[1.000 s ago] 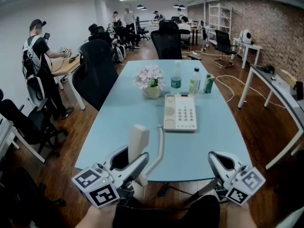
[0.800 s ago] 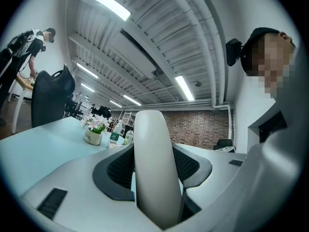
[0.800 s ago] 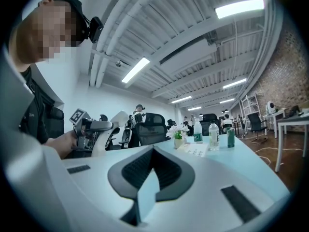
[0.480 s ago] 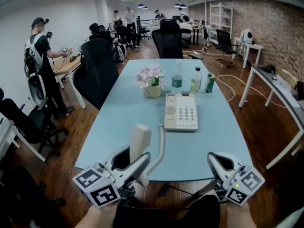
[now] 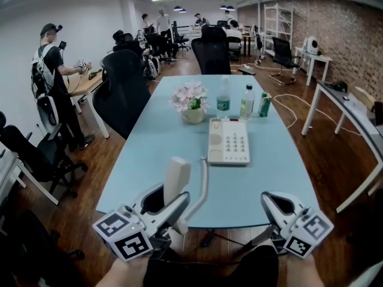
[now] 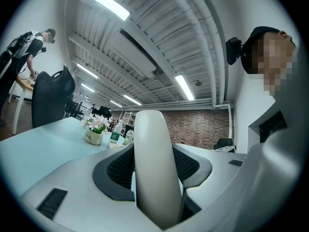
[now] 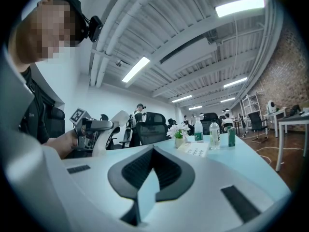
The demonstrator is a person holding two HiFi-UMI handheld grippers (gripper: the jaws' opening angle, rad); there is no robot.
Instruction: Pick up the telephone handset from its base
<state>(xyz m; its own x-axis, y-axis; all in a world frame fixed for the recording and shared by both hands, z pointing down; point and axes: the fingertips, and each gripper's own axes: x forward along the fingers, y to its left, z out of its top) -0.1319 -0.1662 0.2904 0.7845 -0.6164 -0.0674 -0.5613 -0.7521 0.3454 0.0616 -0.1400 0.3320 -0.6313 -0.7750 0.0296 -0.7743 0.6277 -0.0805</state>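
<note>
My left gripper (image 5: 173,213) (image 6: 155,180) is clamped on the cream plastic telephone handset (image 5: 176,179) (image 6: 152,153), its two dark ribbed pads pressing on either side of the handle. The handset stands nearly upright in that grip, one rounded end pointing up. It is lifted clear of the cream push-button telephone base (image 5: 228,141) and sits well apart from it, nearer to me and to its left, above the near edge of the pale blue tabletop (image 5: 149,160) on which the base lies. A pale cord (image 5: 203,181) runs from beside the handset back toward the near left corner of the base. My right gripper (image 5: 270,201) (image 7: 146,180) hangs nearer to me than the base and to its right, just off the table's near edge, with its jaws drawn together at the tips and nothing between them. Beyond the base, on its far left side, stands a small cream pot of pink and white flowers (image 5: 190,104). Straight behind the base a clear bottle with a green label (image 5: 222,97), a second clear bottle (image 5: 246,102) and a green can (image 5: 264,105) stand in a row.
</note>
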